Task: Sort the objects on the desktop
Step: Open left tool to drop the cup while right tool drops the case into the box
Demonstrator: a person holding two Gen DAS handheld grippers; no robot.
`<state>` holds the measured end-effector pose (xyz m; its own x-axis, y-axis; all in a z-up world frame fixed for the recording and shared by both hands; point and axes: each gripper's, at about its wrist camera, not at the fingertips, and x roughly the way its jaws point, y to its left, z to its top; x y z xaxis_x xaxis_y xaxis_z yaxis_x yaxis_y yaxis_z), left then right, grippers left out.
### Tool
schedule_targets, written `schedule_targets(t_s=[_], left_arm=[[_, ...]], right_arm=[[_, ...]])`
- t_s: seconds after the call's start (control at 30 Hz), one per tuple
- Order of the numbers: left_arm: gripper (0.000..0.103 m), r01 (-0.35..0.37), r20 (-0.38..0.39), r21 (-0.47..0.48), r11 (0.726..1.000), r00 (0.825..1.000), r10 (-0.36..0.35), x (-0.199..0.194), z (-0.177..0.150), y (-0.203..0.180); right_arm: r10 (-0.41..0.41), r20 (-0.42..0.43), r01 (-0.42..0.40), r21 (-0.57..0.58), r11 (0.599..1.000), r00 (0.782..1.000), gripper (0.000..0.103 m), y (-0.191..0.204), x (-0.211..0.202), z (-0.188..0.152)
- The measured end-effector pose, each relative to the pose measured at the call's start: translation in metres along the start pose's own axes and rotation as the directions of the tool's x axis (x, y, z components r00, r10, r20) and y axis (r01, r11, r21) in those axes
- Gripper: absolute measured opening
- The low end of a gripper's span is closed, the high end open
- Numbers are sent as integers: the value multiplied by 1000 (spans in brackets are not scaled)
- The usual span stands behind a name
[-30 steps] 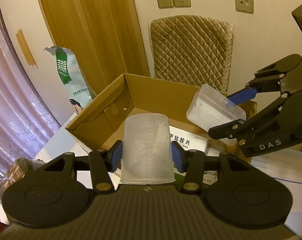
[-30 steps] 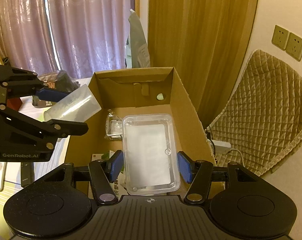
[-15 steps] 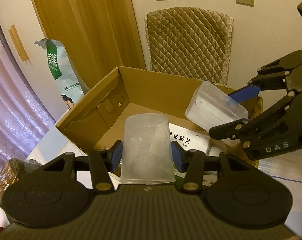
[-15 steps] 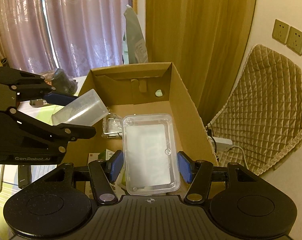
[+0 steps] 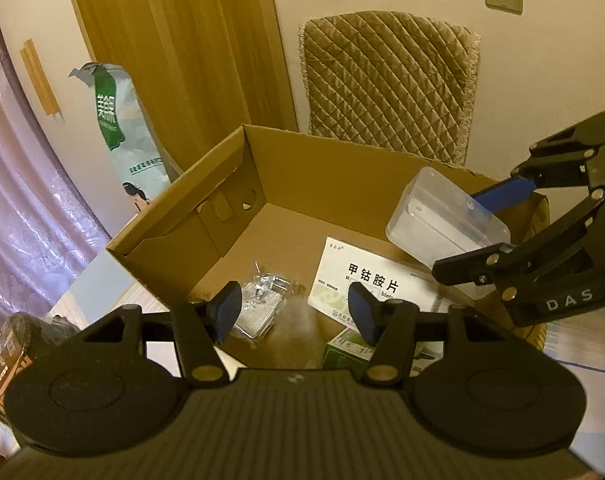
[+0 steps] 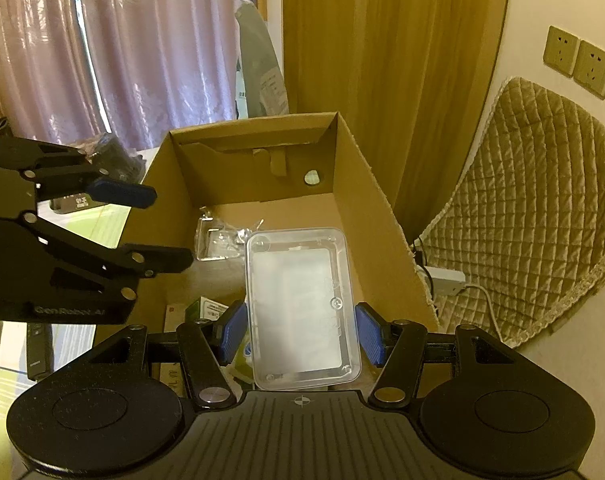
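Observation:
Over the open cardboard box (image 5: 342, 176) my left gripper (image 5: 294, 310) stands open with nothing between its blue pads; only a faint blur shows below them. The clear plastic cup is not in either view. My right gripper (image 6: 300, 332) is shut on a clear rectangular plastic box (image 6: 302, 300), held above the right side of the cardboard box (image 6: 378, 220). In the left wrist view that plastic box (image 5: 442, 220) hangs tilted between the right gripper's fingers. On the cardboard floor lie a white medicine pack (image 5: 366, 280), a green carton (image 5: 346, 352) and a clear bag of metal parts (image 5: 262, 304).
A green-and-white bag (image 5: 118, 128) leans behind the box's left corner. A quilted chair back (image 5: 390, 88) stands at the wall beyond it. A dark packet (image 5: 6, 344) and a black remote (image 6: 36, 348) lie on the table to the left. A power strip (image 6: 442, 278) sits on the chair side.
My left gripper has opened and the clear cup it held is gone from between its fingers. The right gripper still holds the plastic box, a little lower over the cardboard box.

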<state>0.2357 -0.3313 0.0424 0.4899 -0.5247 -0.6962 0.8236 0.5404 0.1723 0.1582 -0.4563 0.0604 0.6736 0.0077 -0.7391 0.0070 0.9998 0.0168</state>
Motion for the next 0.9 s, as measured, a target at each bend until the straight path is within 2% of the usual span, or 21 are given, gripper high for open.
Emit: schedule_targets(t_s=[0.27,0.53,0.57,0.63,0.9], left_arm=[[55,-17,0,-18,1000,1000,17,-6,-3,9],[59,-24,6,-35,999,1000,25,-13,-5,13],[59,-25,7,-36,999,1000,26,-14,-5,14],[59,-27,7,-38,999,1000,27,-15,-6,14],[59,-40,7,-48,998,999,40,-24,-11,20]], right_arm=[[10,0,-10,-7,1000,1000,58,5,7,2],[26,1,-26,-45,999,1000,59,13,10,4],[21,4,-21,-46,999,1000,68,14,9,4],[16,24,-15,-43,999,1000,99,15,7,2],[10,35,-9,-43,999,999,99,17,1,2]])
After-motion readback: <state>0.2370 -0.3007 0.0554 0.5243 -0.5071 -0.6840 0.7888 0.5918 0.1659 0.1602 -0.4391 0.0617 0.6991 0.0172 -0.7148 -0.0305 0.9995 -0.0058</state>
